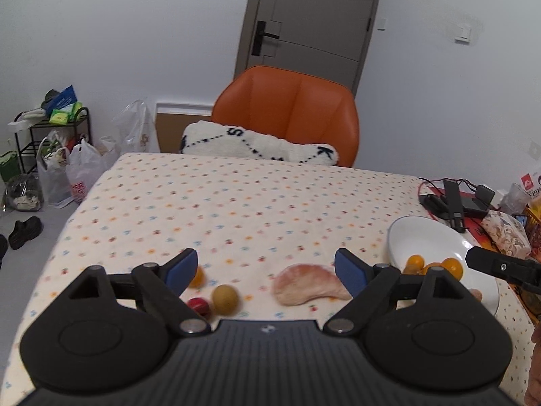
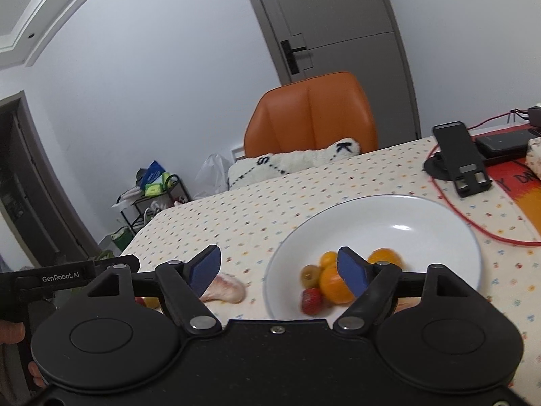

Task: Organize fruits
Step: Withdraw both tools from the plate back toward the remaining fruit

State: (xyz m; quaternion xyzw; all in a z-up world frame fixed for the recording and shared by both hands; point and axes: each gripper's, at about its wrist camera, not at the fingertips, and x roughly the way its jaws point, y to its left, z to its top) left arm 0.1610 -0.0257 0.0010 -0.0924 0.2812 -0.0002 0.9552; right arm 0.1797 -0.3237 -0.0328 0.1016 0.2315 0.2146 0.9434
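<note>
On the left, a red fruit point(image 1: 198, 305), a yellow-green fruit point(image 1: 225, 299) and a pink pomelo piece point(image 1: 309, 285) wait on the table. The plate point(image 2: 389, 216) on the right holds some fruits, so I think the job is partly done. The left gripper point(image 1: 267, 267) and right gripper point(image 2: 279, 267) are both wide open and hold nothing.

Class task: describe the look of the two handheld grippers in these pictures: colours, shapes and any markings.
Both the left gripper and the right gripper are black, with ribbed bodies, round discs on either side and silver pivot pins. Their fingers end in blue pads. The right wrist view shows white "GenRobot.AI" lettering on the left one's side.
</note>
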